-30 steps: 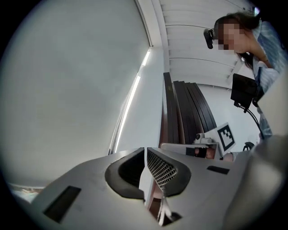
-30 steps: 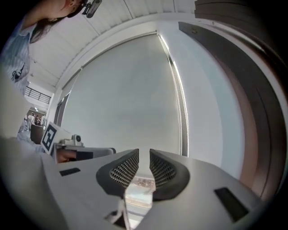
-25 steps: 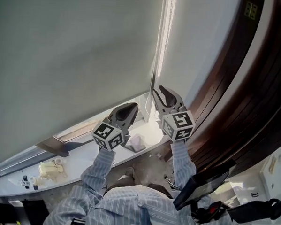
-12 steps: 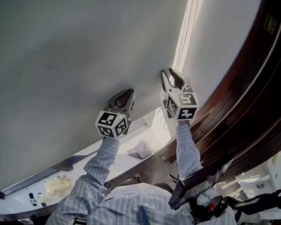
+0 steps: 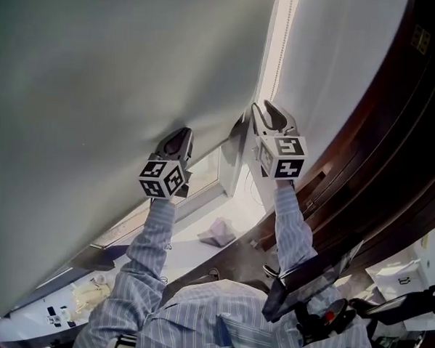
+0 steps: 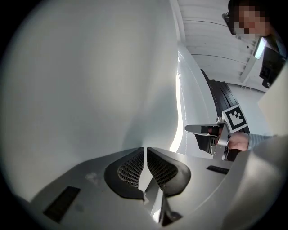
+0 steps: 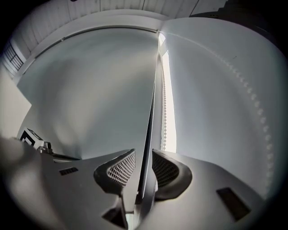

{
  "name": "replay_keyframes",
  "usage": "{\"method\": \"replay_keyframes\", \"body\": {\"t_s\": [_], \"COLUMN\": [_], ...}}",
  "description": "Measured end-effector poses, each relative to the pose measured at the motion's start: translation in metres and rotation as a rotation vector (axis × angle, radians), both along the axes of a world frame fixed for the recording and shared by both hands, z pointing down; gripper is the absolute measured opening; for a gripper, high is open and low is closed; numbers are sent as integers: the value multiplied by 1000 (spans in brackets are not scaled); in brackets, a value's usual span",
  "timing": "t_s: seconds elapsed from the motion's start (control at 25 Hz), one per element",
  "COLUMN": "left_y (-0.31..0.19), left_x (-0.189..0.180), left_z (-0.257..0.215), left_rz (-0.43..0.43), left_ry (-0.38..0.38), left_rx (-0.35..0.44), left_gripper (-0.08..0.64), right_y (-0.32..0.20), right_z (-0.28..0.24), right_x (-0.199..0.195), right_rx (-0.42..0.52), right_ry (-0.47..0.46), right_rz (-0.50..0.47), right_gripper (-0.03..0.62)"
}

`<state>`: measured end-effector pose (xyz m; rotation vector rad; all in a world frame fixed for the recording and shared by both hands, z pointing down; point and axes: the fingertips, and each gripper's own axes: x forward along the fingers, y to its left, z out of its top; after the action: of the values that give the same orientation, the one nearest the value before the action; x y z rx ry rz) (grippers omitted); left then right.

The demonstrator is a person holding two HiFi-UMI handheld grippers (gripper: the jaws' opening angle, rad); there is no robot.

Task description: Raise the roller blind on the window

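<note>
Roller blind (image 5: 114, 70) hangs down over window, bottom edge near sill (image 5: 189, 237); raising looks not yet begun, step in hand seems reach for chain

Left gripper (image 5: 181, 133): fingers pressed together, empty, tips at blind face, contact unclear

Right gripper (image 5: 267, 110): fingers narrowly spread astride blind's side edge, not clamped

Bead chain (image 7: 164, 103) just beside that edge, in bright gap

Next move likely: shift right fingers onto chain, close, pull down

Chain's lower loop hidden behind right gripper; roller cut off in head view; pale lump (image 5: 216, 233) on sill unidentifiable

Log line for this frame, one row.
left gripper: jaws shut, at roller blind | right gripper: jaws apart, its side edge between them | roller blind: mostly down
</note>
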<state>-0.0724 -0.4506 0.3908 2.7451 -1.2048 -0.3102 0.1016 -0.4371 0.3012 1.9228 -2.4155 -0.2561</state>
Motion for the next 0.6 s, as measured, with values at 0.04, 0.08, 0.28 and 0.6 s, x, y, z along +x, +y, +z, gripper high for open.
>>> {"method": "replay_keyframes", "body": {"t_s": [0.04,0.08,0.28,0.6], "left_y": [-1,-1,-6,-6], "left_x": [-1,-3,-13,-9], "left_z": [0,0,-3,1], "left_rz": [5,9,22,28], "left_ry": [11,30,153,103], "left_rx": [-3,-9,-66,-53], "left_gripper": [6,6,6,6], "right_y": [0,0,-7,-37], "right_z": [0,-1,-3,-3], "right_x": [-3,-6,-2,16], "right_rx": [0,2,-2,-37], "right_ry": [7,10,35,47], "right_rz": [-1,-2,63,151], "right_gripper": [106,106,106,101]}}
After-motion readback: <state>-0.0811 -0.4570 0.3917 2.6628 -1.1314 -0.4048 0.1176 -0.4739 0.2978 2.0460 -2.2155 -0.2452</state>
